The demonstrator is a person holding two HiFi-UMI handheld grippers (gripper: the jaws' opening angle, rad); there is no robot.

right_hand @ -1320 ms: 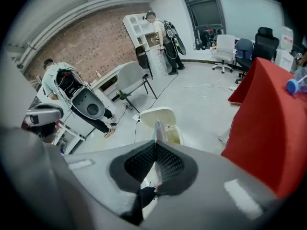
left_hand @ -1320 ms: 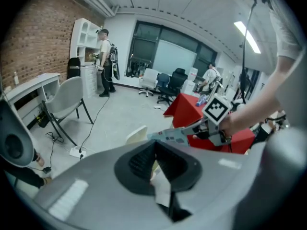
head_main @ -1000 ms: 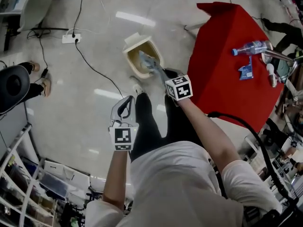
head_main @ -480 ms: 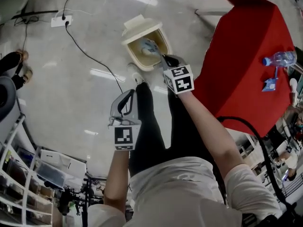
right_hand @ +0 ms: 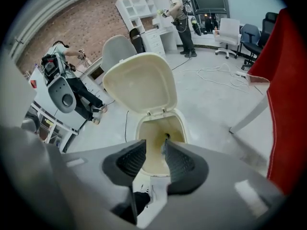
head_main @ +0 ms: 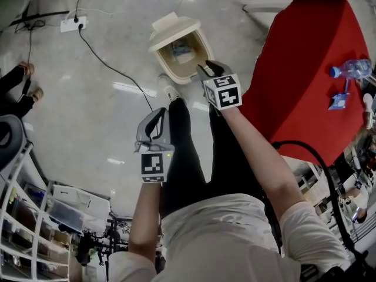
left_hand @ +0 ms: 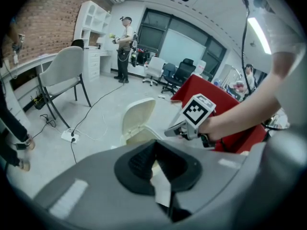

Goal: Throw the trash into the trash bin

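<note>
Trash [head_main: 181,51] in bin [head_main: 167,69], right hand-held gripper [head_main: 204,69] just opening, empty, left hand-held gripper [head_main: 160,113] closed.

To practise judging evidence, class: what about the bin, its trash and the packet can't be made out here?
Trash in the bin: head view, too small to identify.
Bin floor: right gripper view, partly behind the right gripper, its jaws just opened, nothing between them.
Bin mouth: left gripper view, behind the left gripper.
Packet print: head view, too small.

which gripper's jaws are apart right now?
The right gripper, above the open trash bin: its jaws have just been opening, nothing between them. The left gripper, by the person's leg, has jaws together.
</note>
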